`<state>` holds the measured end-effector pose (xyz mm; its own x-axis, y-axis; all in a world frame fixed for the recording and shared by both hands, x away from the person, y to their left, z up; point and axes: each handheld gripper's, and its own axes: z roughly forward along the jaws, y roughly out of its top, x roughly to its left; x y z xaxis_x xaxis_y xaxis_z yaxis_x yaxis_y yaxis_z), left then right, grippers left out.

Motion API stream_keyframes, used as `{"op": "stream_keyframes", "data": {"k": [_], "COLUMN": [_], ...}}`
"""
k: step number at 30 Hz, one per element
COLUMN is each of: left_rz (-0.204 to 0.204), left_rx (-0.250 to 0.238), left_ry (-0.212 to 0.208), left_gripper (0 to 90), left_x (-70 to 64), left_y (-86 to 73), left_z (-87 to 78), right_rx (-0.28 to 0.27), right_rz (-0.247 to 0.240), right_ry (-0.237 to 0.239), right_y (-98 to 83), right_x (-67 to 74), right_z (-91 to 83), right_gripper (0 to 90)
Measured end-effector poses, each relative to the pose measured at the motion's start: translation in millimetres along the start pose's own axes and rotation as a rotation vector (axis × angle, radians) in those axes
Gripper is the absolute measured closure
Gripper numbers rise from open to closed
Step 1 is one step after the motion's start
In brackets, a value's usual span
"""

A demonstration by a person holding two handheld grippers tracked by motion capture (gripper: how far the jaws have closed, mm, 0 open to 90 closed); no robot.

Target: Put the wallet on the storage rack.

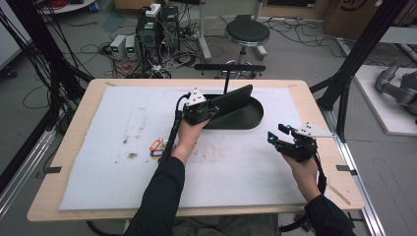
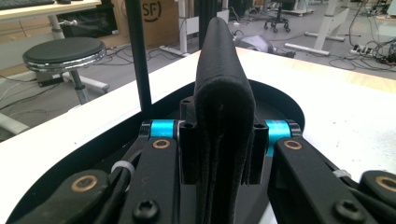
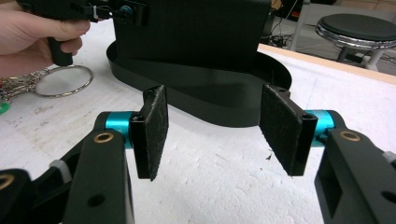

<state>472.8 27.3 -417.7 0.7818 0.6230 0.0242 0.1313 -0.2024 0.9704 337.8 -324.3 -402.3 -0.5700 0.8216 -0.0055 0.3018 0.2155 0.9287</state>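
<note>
Working from the left, a ring of keys (image 1: 158,147) lies on the white foam mat (image 1: 98,162), just beside my left forearm and untouched. My left gripper (image 1: 212,109) has its jaws clamped on a black folded wallet (image 2: 224,116), which it holds upright on edge over the black oval tray (image 1: 253,117); whether the wallet's lower edge already touches the tray floor I cannot quite tell, since the jaws hide it. I judge this as the placing step, with the wallet going into the tray. Next I need to lower it until it rests, tip it flat and only then release. To the right, my right gripper (image 1: 278,135) hovers above the mat with its jaws apart and nothing between them, near the tray.
</note>
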Motion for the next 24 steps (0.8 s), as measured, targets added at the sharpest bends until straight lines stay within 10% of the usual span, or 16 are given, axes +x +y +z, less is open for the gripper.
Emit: {"op": "stream_keyframes", "data": {"k": [17,24], "left_rz": [-0.027,0.036], "left_rx": [0.043,0.138], "left_ry": [0.03,0.055], "left_gripper": [71.8,68.3], "left_x": [7.4,4.0], "left_y": [-12.3,-13.9], "left_z": [6.8,8.7], "right_rx": [0.001,0.004], "right_rz": [-0.008,-0.005], "right_ry": [0.004,0.006], "right_y": [0.2,0.1], "right_x": [1.4,1.8], "right_z": [0.9,1.1], "right_gripper": [43.3,43.3]}}
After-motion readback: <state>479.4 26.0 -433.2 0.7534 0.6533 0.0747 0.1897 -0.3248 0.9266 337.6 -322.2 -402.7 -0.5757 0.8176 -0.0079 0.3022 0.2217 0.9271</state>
